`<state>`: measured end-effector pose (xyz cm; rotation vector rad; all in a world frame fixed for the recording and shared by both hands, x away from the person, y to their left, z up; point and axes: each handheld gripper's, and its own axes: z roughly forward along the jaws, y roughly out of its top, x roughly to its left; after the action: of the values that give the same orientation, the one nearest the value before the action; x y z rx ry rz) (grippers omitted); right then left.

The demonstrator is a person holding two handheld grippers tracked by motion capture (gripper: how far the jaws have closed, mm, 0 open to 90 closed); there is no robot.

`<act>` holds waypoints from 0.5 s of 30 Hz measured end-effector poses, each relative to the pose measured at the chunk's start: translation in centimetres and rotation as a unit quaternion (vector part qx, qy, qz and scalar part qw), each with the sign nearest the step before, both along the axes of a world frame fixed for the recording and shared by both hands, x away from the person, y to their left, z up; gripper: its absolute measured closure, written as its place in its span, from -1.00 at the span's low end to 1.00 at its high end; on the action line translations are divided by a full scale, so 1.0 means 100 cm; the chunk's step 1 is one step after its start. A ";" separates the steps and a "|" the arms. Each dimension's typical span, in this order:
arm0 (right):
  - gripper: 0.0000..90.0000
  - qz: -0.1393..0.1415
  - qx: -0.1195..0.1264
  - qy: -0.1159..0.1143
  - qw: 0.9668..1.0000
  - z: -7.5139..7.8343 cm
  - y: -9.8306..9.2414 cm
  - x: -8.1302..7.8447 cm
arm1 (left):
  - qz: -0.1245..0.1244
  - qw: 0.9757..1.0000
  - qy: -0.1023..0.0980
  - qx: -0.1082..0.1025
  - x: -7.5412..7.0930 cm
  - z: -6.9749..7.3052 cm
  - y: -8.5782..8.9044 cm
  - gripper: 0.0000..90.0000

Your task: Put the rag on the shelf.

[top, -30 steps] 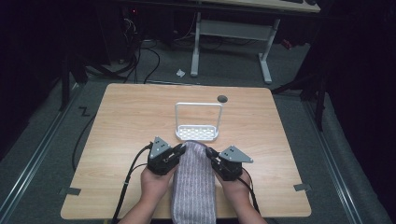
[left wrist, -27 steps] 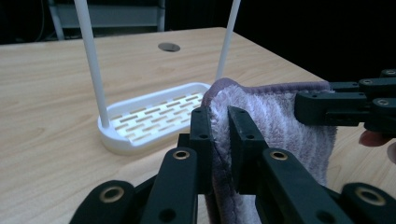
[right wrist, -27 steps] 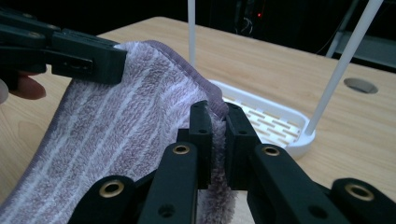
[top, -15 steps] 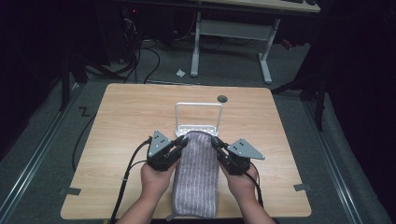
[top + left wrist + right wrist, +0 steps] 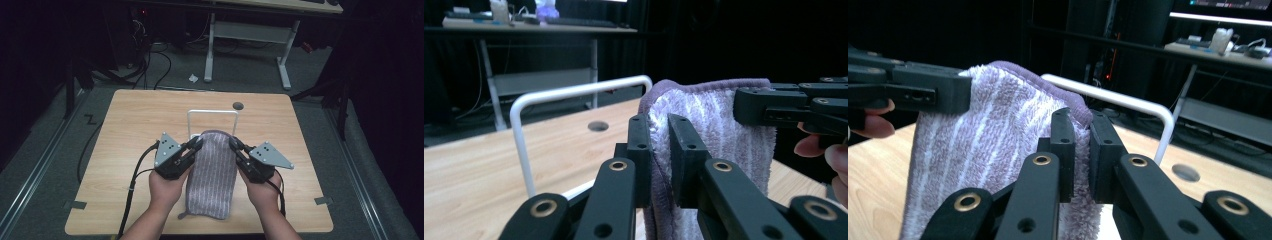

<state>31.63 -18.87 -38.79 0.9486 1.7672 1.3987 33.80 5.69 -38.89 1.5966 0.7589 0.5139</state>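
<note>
A purple striped towel (image 5: 212,172) hangs between the two grippers over the wooden table (image 5: 130,125); its top end is up in the air, and its bottom end lies on the table near the person, with a small loop sticking out at the bottom corner. The left gripper (image 5: 192,147) pinches the top left edge of the towel; in the left gripper view its two black jaws are squeezed together on the fluffy cloth (image 5: 704,125), with the cloth poking up between them. The right gripper (image 5: 235,146) pinches the top right edge; in the right gripper view its jaws are pressed tight on the towel's edge too. The top of the towel sits just in front of a white rack (image 5: 212,114) with a bent white bar; the bar stands up behind the towel, and I cannot tell if they touch. The left hand (image 5: 167,187) and the right hand (image 5: 262,192) come in from the bottom, one on each side of the towel; both point forward and lean in a little toward each other. A small dark round hole (image 5: 238,105) is in the table past the rack.
</note>
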 end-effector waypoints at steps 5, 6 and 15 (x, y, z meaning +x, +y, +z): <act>0.86 -0.001 0.004 -0.018 1.000 0.021 -0.001 0.001 | -0.006 1.000 -0.013 0.001 0.004 0.015 -0.002 0.80; 0.86 -0.001 0.004 -0.018 1.000 0.021 -0.001 0.001 | -0.007 1.000 -0.019 0.003 0.005 0.019 -0.003 0.80; 0.86 -0.004 0.013 -0.044 0.999 0.050 -0.005 0.012 | -0.012 0.999 -0.050 0.011 0.018 0.049 -0.006 0.81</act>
<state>32.82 -19.33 -33.82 0.8934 1.6827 1.4397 35.55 5.06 -33.95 1.5858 0.6606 0.5830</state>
